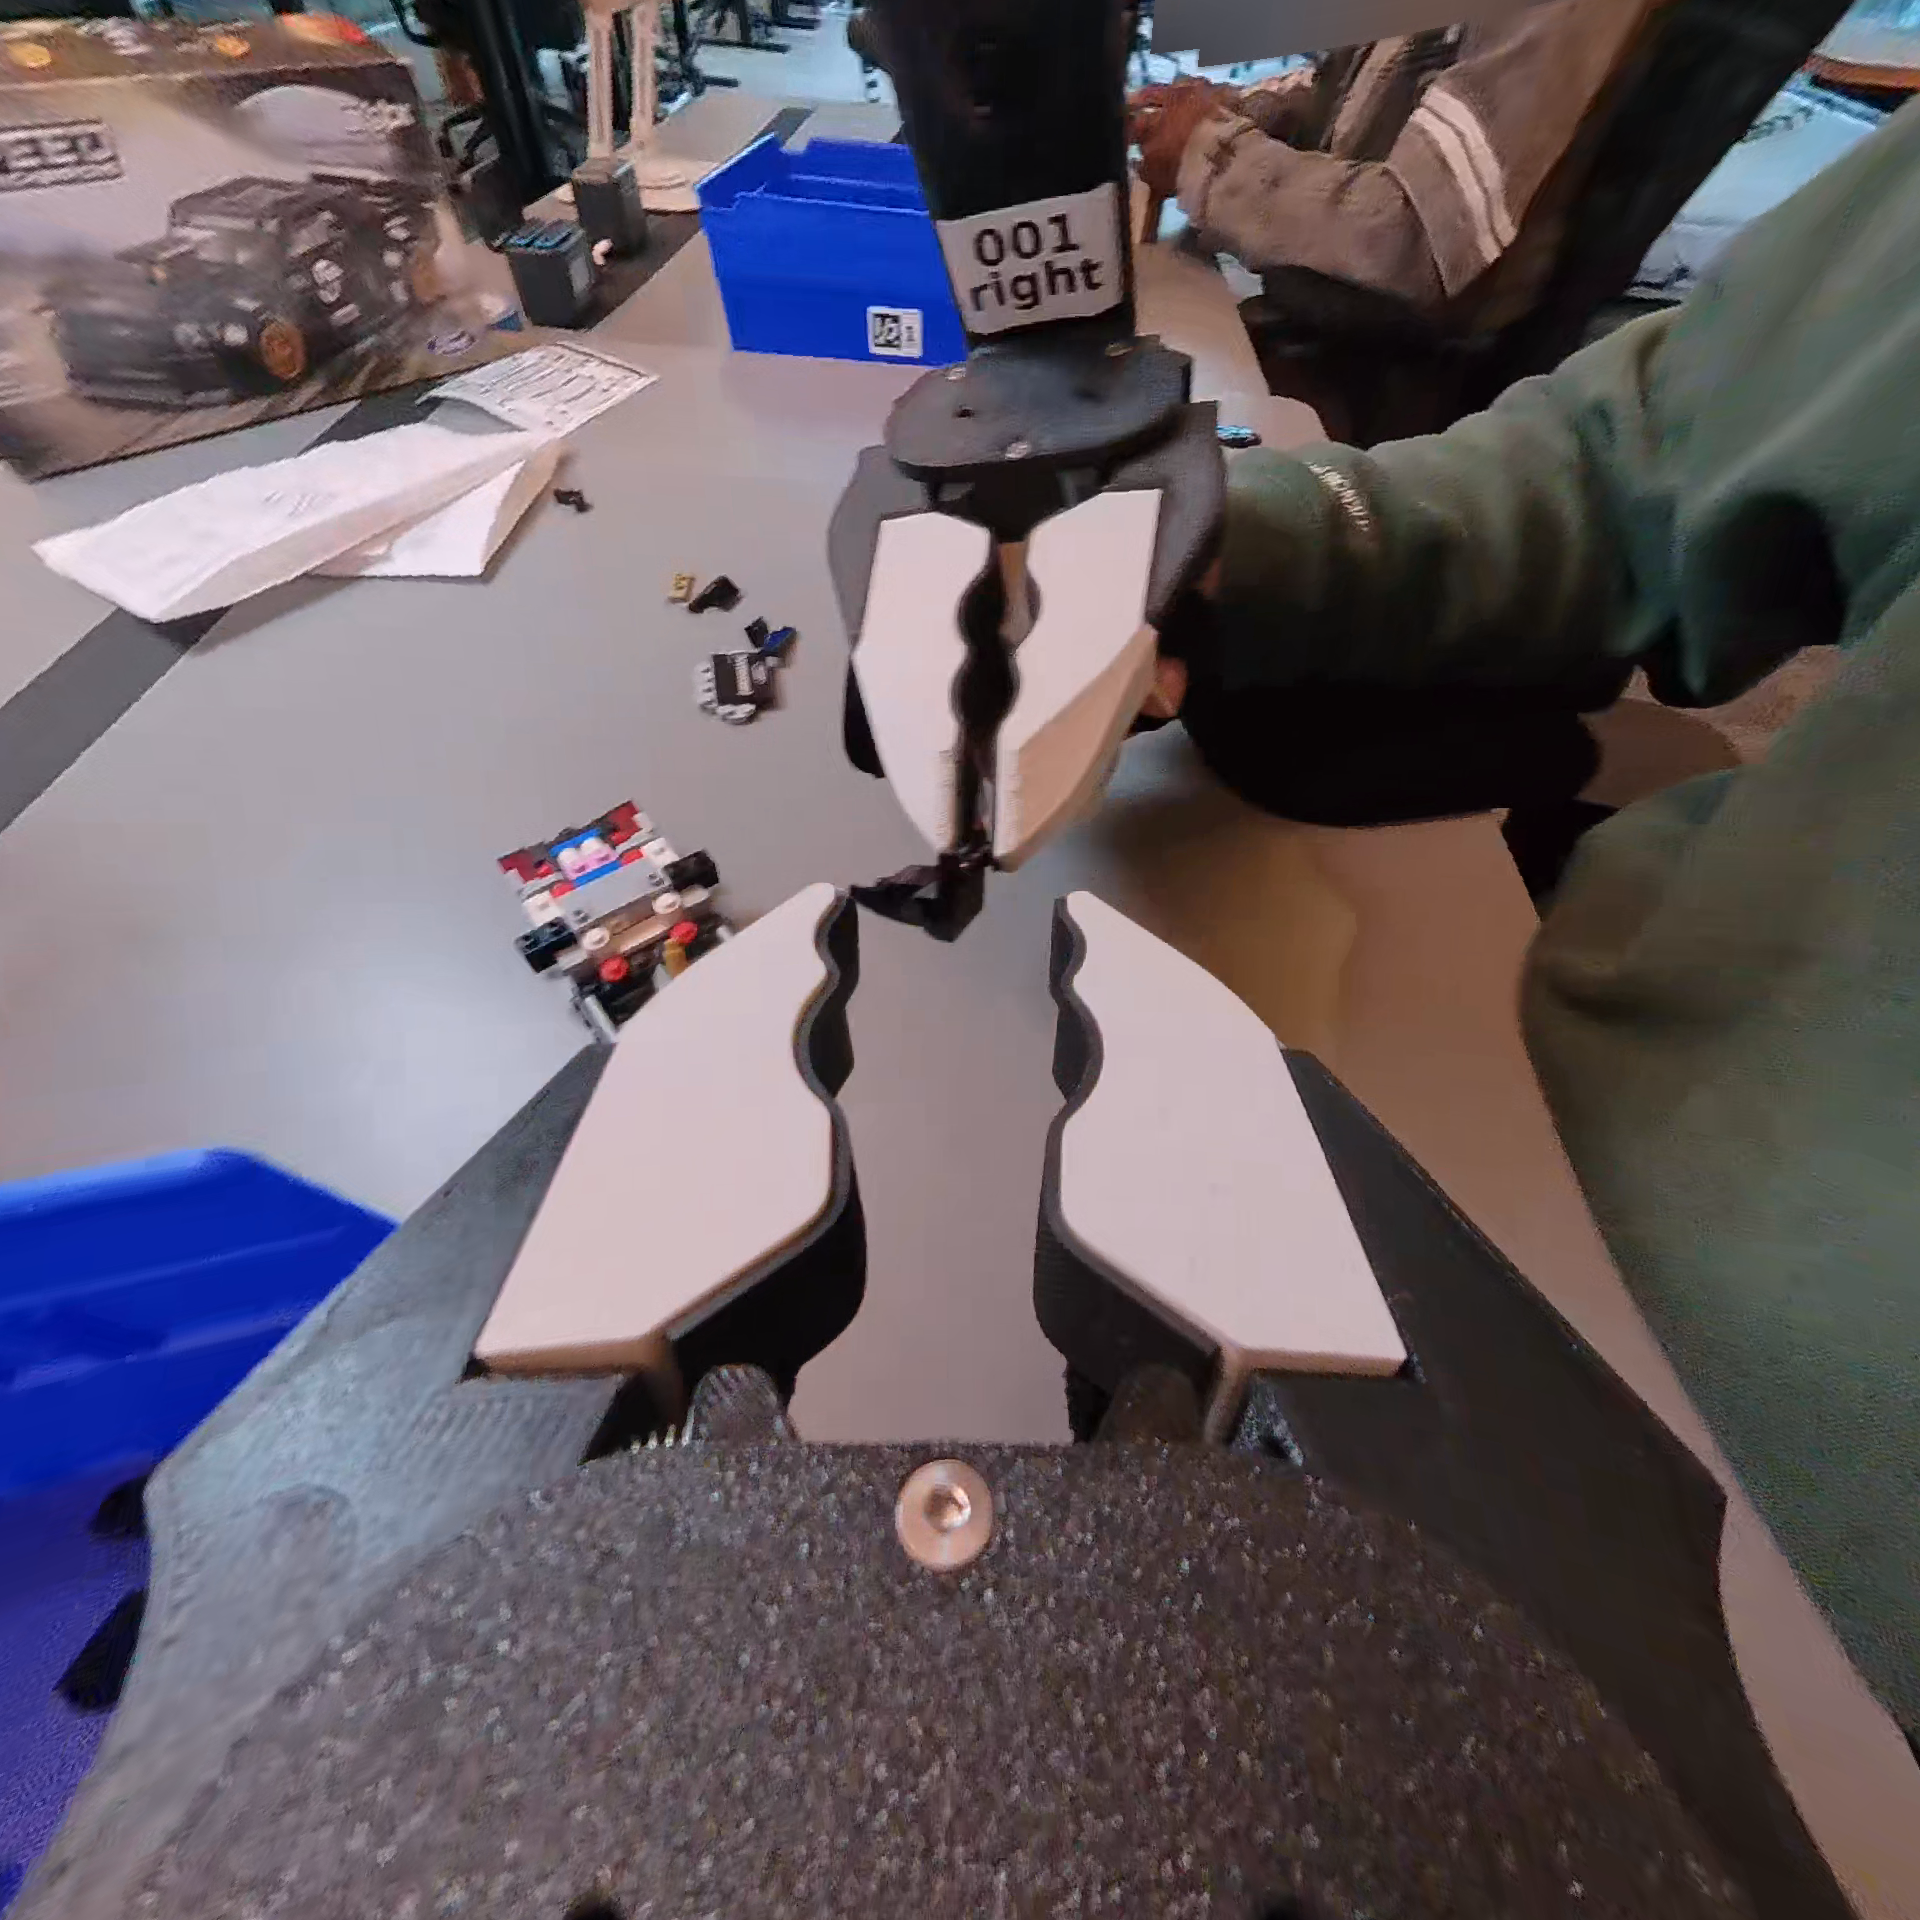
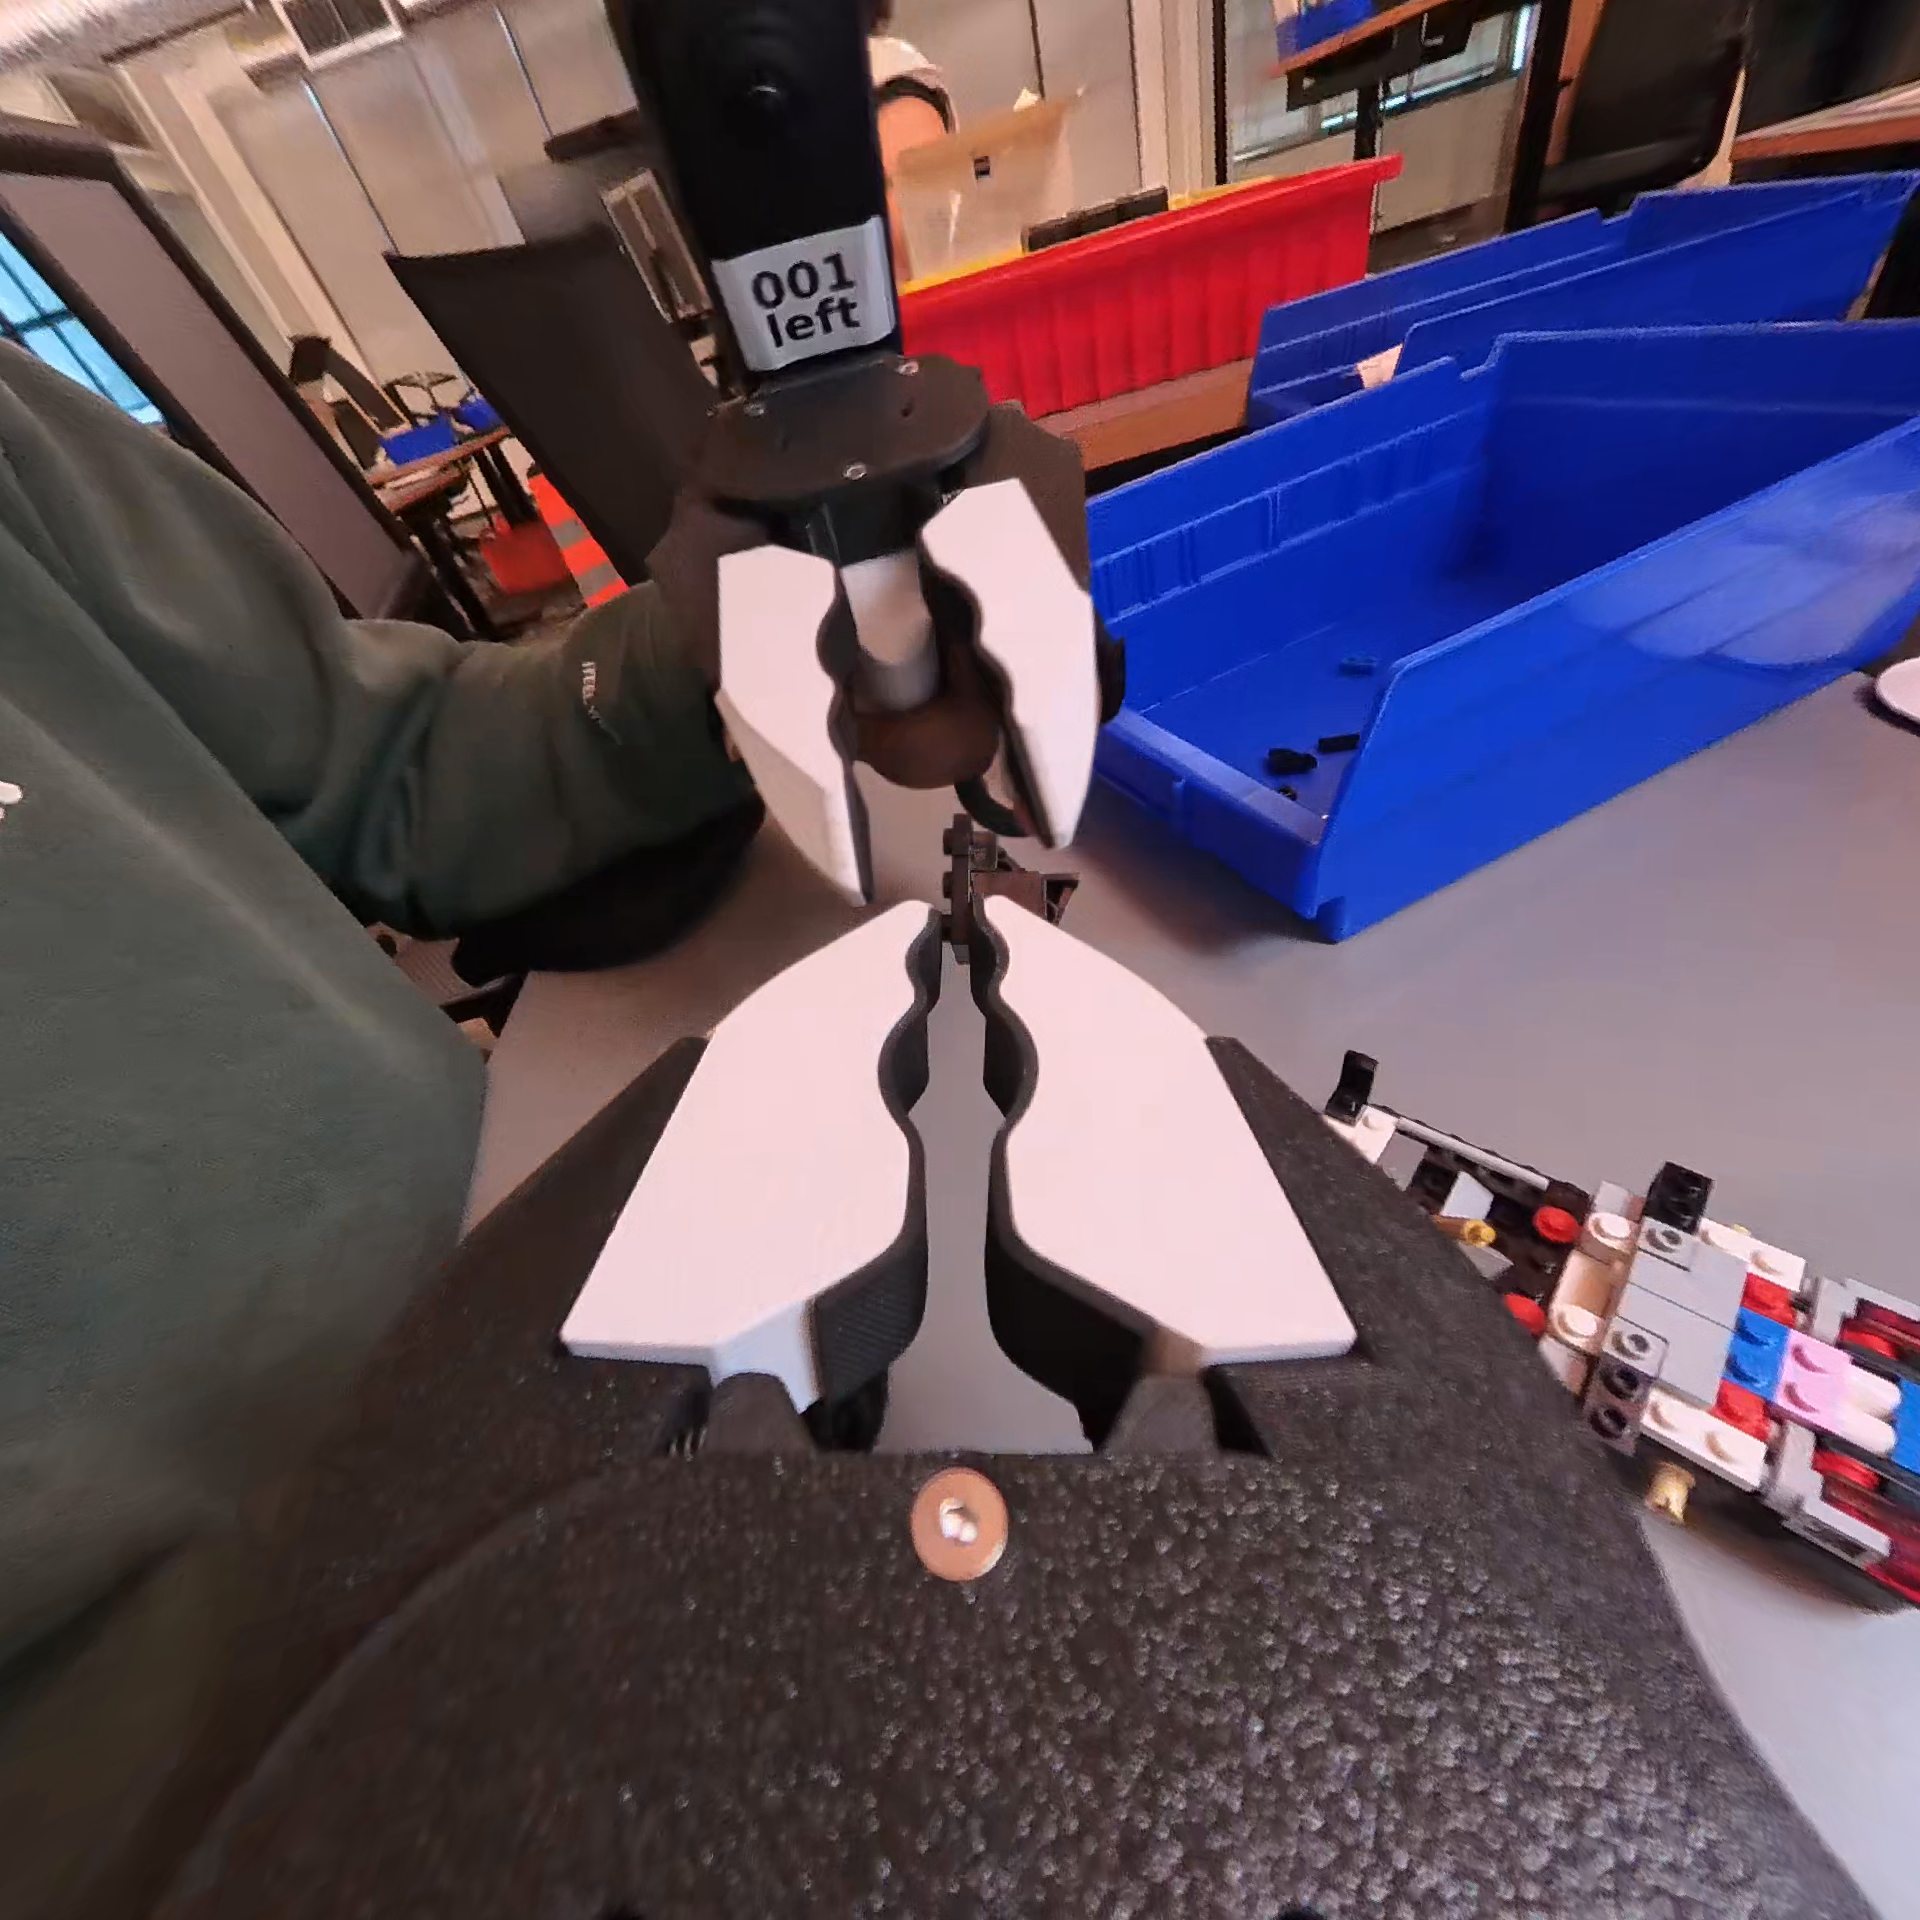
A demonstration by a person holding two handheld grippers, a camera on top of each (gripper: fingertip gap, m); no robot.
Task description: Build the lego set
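Black plastic piece [image 1: 925, 899], small and angular, pinched at the tips of the right gripper [image 1: 971, 857]; its fingers are closed down on it, almost no gap between the white pads. Same piece seen from the right wrist view [image 2: 961, 899]: it stands on edge between the tips, part of it poking out to the far right.

Left gripper [image 1: 951, 914]: fingers apart, a moderate gap, nothing between them. Its left fingertip sits just beside the black piece's near-left corner; contact cannot be told. In the right wrist view the left gripper [image 2: 961, 847] hangs tip-down just above and beyond the piece, jaws spread.

The two grippers face each other tip to tip over bare grey desk [image 1: 312, 1039]. Both are held by gloved hands in green sleeves [image 1: 1558, 582].

Around them:
- Partly built brick car [image 1: 613, 914], white, grey, red and blue bricks, resting on the desk just left of the left gripper's fingers; well apart from the held piece.
- Loose dark brick bits [image 1: 738, 670] farther off on the desk.
- White paper bag [image 1: 301, 525] and a large printed box [image 1: 208, 229] at far left.
- Blue bin [image 2: 1507, 644], open-fronted, a few small black parts lying inside.
- Another blue bin [image 1: 821, 260] far across the desk; a second person's sleeve [image 1: 1351, 187] beyond it.
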